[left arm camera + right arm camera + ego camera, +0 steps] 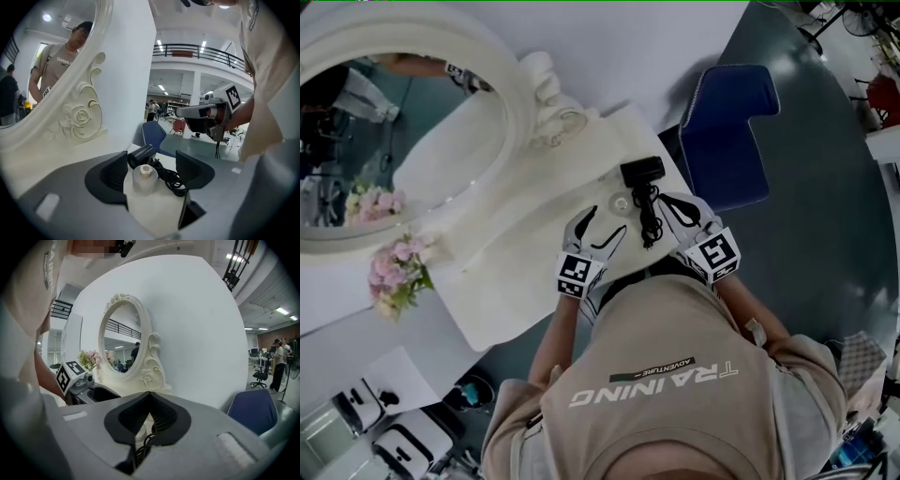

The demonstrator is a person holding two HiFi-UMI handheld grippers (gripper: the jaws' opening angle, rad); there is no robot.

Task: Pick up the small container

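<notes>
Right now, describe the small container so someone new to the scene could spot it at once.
Find the oval mirror with its ornate white frame. On the white vanity top in front of it, the small container stands between the jaws of the open left gripper. It is a squat frosted white bottle with a tan cap, unlike the black hair dryer and cord beside it.

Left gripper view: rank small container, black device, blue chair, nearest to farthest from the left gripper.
1. small container, between the open jaws, untouched.
2. black device, right behind the container, slightly left.
3. blue chair, farthest back, centre background.
</notes>
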